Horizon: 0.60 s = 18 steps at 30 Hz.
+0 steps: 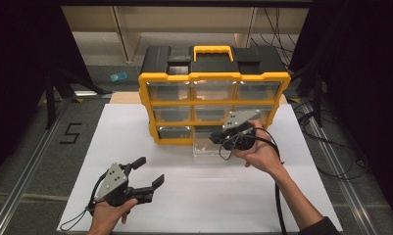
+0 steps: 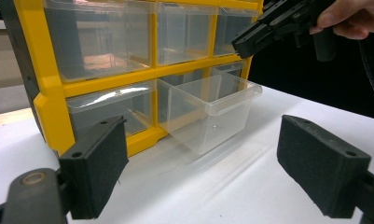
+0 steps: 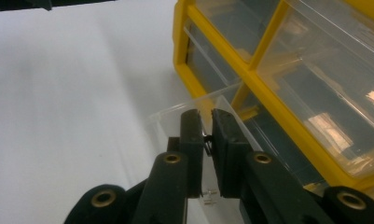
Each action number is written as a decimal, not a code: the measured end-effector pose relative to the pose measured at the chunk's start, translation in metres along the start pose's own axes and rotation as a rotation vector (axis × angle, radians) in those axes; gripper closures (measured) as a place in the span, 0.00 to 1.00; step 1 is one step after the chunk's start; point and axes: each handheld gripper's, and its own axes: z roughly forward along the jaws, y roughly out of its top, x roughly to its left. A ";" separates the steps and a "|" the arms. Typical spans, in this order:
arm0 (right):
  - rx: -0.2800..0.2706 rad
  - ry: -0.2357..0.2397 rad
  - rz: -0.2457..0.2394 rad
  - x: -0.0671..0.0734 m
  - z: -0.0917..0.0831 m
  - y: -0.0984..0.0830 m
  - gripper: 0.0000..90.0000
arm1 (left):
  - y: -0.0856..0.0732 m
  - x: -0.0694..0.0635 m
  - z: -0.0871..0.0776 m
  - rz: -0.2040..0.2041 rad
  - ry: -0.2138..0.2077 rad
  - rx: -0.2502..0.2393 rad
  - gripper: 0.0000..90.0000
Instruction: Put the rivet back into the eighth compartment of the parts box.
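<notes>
A yellow and black drawer organizer (image 1: pixel 167 79) (image 2: pixel 40 79) (image 3: pixel 261 91) stands at the back of the white table. Its bottom middle clear drawer (image 1: pixel 203 148) (image 2: pixel 212 112) (image 3: pixel 175 112) is pulled out and looks empty. My right gripper (image 1: pixel 214 138) (image 2: pixel 245 41) (image 3: pixel 208 114) hovers just over the drawer's open top, its jaws pressed almost together on a tiny dark object (image 3: pixel 207 140) too small to name. My left gripper (image 1: pixel 150 171) (image 2: pixel 210 172) rests low at the front left, open, pointing at the drawer with nothing between its pads.
The white board (image 1: pixel 208 200) covers the table in front of the organizer. Other clear drawers (image 1: pixel 167 90) sit closed in their slots. Cables (image 1: pixel 331 147) trail on the floor at the right, and a rail (image 1: pixel 27 166) runs along the left edge.
</notes>
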 end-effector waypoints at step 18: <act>0.057 -0.049 0.011 -0.011 0.017 -0.007 0.93 | 0.000 0.000 -0.001 -0.003 0.003 0.000 0.18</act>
